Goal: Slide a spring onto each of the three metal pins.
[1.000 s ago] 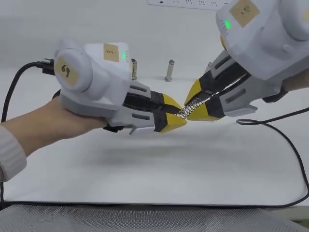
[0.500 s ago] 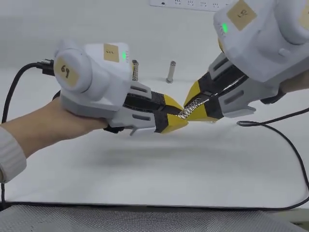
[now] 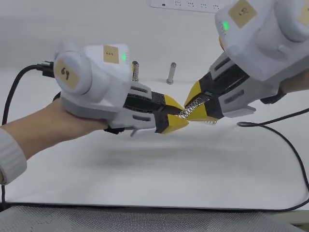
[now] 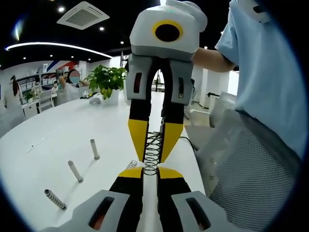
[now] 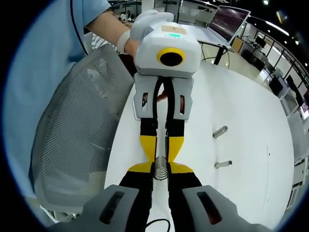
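While the spring [image 3: 194,104] hangs above the white surface [image 3: 145,164], the head view shows it lying lengthwise in the right tool [image 3: 189,110], whose jaws are clamped on its coils. Its near end meets the tips of the left tool [image 3: 179,120]. Far behind stand a loaded pin [image 3: 134,70], already wearing its coil, and a bare pin [image 3: 171,72] just to its right. In the left gripper view, that tool's own jaws are drawn nearly together around the spring's end, though I cannot tell whether they truly pinch it. A third pin [image 4: 94,149] stands bare beyond the other two, and a spare spring [image 4: 131,165] lies on the surface near them. In the right gripper view, the spring sits end-on between that tool's closed tips. It looks light, thin-wired and bouncy, so it would likely flick away or buckle if squeezed hard. It is probably best held across the coils near one end, leaving the other end open and free to slip over a pin.
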`<state>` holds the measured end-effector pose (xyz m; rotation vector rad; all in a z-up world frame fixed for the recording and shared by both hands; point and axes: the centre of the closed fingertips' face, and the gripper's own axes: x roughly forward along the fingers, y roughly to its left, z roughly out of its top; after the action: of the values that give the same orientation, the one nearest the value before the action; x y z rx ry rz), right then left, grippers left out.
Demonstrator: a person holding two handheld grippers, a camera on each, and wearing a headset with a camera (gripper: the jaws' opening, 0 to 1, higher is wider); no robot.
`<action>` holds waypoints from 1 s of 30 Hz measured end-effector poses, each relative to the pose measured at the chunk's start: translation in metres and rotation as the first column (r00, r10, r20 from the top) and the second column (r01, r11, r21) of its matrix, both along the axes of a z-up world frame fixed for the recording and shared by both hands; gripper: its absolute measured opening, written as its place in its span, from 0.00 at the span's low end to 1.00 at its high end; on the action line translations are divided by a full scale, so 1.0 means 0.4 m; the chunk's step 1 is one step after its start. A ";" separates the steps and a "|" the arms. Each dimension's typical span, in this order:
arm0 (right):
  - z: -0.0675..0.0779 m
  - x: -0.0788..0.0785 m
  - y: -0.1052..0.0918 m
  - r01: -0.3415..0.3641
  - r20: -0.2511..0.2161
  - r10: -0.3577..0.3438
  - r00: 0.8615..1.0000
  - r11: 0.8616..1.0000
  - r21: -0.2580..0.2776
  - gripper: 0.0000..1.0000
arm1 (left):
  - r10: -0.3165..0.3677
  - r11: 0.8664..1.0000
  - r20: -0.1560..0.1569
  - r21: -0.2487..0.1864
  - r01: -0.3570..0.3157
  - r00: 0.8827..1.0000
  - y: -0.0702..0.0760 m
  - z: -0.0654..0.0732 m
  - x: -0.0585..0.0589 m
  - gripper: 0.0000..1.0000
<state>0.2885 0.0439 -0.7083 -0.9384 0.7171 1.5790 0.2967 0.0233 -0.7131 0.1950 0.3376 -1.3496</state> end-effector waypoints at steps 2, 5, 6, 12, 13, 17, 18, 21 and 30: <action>0.000 -0.001 0.000 -0.003 0.002 0.003 1.000 1.000 -0.003 0.08 | 0.001 1.000 0.005 -0.001 -0.001 1.000 0.000 -0.001 0.000 0.03; 0.000 -0.001 0.000 -0.004 0.001 0.004 1.000 1.000 -0.004 0.08 | 0.002 1.000 0.001 -0.006 -0.002 1.000 0.001 -0.001 -0.001 0.03; 0.000 -0.001 -0.001 -0.004 0.002 0.004 1.000 1.000 -0.004 0.08 | 0.005 1.000 0.004 -0.005 -0.005 1.000 0.002 -0.002 0.000 0.03; -0.001 0.002 -0.005 -0.004 0.007 0.004 1.000 1.000 -0.006 0.08 | 0.027 1.000 -0.004 -0.007 -0.027 1.000 0.012 -0.006 0.001 0.18; -0.002 0.003 -0.006 -0.002 0.006 0.002 1.000 1.000 -0.009 0.08 | 0.032 0.999 -0.011 -0.009 -0.032 0.999 0.013 -0.007 0.002 0.21; -0.003 -0.001 -0.007 -0.004 0.006 0.004 1.000 1.000 -0.012 0.08 | 0.051 0.999 -0.020 -0.013 -0.052 0.998 0.021 -0.010 0.001 0.29; -0.004 0.000 -0.007 -0.007 0.008 0.007 1.000 1.000 -0.012 0.08 | 0.058 0.998 -0.021 -0.013 -0.059 0.998 0.023 -0.010 0.002 0.32; -0.002 -0.003 -0.007 -0.006 0.007 0.006 1.000 1.000 -0.011 0.08 | 0.088 0.996 -0.026 -0.017 -0.088 0.996 0.032 -0.012 0.005 0.42; -0.001 -0.003 -0.004 -0.009 0.010 0.009 1.000 1.000 -0.009 0.08 | 0.157 0.987 -0.039 -0.028 -0.158 0.987 0.065 -0.012 0.012 0.56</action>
<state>0.2871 0.0424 -0.7086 -0.9565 0.7139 1.5794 0.3017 0.0493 -0.7177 0.1157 0.3555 -1.2023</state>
